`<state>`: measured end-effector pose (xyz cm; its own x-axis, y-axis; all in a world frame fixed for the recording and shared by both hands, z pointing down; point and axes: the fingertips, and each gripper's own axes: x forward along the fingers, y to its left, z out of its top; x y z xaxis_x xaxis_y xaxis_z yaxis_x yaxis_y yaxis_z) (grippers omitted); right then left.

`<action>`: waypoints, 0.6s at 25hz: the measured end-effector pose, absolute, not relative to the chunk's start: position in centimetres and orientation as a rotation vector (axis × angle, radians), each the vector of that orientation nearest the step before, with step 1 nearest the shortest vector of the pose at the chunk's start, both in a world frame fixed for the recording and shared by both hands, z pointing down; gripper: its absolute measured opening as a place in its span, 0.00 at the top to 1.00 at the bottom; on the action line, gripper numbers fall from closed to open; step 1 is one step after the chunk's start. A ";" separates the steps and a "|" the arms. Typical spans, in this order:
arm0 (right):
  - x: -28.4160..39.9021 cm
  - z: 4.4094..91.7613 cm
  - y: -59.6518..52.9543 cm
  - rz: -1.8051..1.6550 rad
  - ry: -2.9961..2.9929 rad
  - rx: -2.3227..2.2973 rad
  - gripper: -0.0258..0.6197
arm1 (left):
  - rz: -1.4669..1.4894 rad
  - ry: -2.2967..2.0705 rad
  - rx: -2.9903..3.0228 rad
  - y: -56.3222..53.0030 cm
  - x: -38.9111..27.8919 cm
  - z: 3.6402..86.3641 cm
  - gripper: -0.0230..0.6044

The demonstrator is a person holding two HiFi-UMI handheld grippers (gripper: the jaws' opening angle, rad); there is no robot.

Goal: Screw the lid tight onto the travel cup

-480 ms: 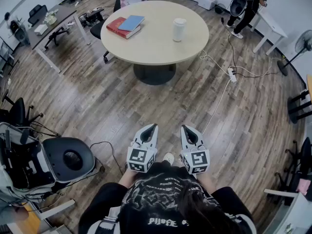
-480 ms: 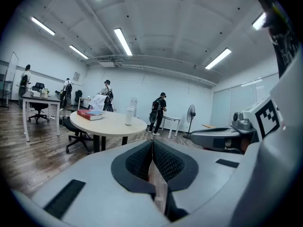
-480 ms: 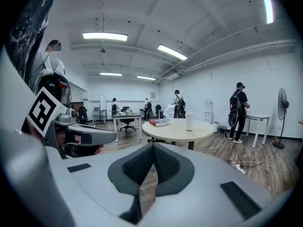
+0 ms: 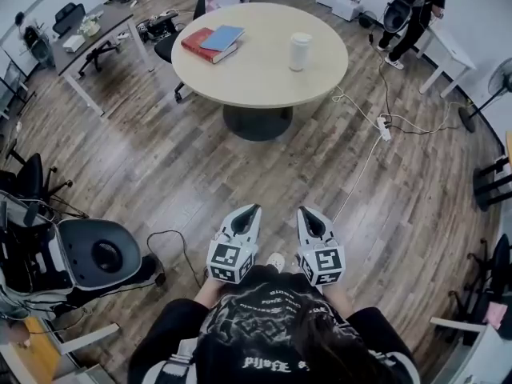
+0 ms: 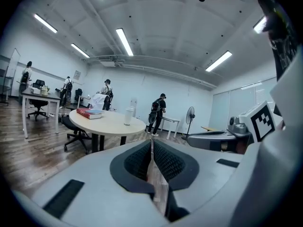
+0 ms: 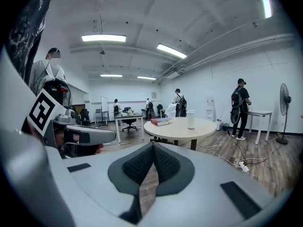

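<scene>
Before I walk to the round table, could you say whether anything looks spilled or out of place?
Nothing looks spilled or damaged. The travel cup stands upright on the round table, apart from stacked books. Only the power strip and its cables trail loose across the floor right of the table.

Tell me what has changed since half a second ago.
Little: the whole view shifts slightly, so the office chair sits nearer the left edge. Left gripper and right gripper stay shut, empty, side by side. The travel cup stays on the round table.
</scene>
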<state>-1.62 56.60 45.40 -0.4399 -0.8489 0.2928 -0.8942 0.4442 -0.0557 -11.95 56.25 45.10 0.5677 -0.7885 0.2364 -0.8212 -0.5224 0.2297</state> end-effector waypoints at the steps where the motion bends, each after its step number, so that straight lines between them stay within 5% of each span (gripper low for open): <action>1: -1.5 45.3 56.5 0.309 -2.480 1.526 0.95 | 0.142 -1.315 2.492 56.3 -11.8 45.0 0.92; 4: -1.3 44.9 56.5 0.338 -2.513 1.525 0.90 | 0.145 -1.300 2.496 56.4 -11.4 44.8 0.83; 8: -1.3 44.6 56.9 0.385 -2.593 1.458 0.62 | 0.146 -1.284 2.498 56.6 -10.7 45.1 0.63; 11: 0.1 44.7 56.7 0.397 -2.591 1.481 0.61 | 0.075 -1.231 2.500 56.9 -9.8 44.6 0.52; 15: 1.2 45.0 56.5 0.365 -2.573 1.469 0.60 | 0.083 -1.243 2.501 57.0 -9.3 45.0 0.48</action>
